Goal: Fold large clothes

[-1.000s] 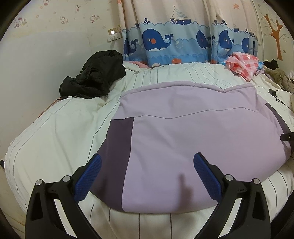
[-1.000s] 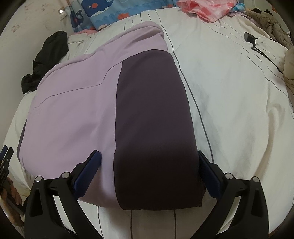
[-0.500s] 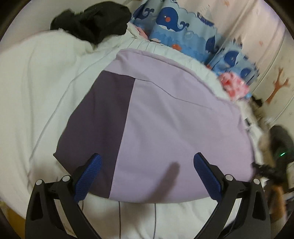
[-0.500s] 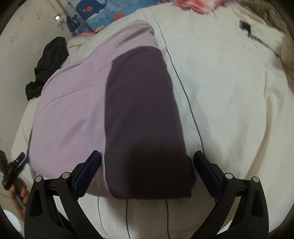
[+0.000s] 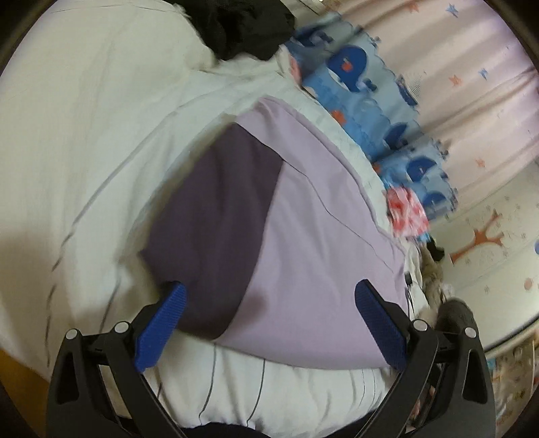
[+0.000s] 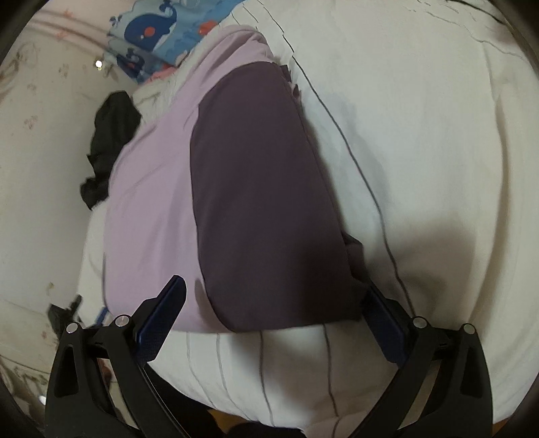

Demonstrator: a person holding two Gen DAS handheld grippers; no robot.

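Note:
A large garment, light lilac with dark purple side panels, lies spread flat on the white striped bed. In the left wrist view its lilac body (image 5: 320,256) and left dark panel (image 5: 215,219) fill the middle. My left gripper (image 5: 269,296) is open, its blue pads straddling the garment's near left corner just above the cloth. In the right wrist view the right dark panel (image 6: 262,202) and lilac body (image 6: 151,209) show. My right gripper (image 6: 274,296) is open over the near right corner, its right finger beside the panel's edge. Neither holds cloth.
A black garment (image 5: 242,27) lies bunched at the far left of the bed, also in the right wrist view (image 6: 107,151). A whale-print curtain (image 5: 370,101) and a pink checked cloth (image 5: 406,210) are beyond the bed. White bedding (image 6: 438,134) extends right.
Both grippers have dropped lower and closer to the garment's near corners. The left view has tilted clockwise and swung left; the right has swung right. Both stay open.

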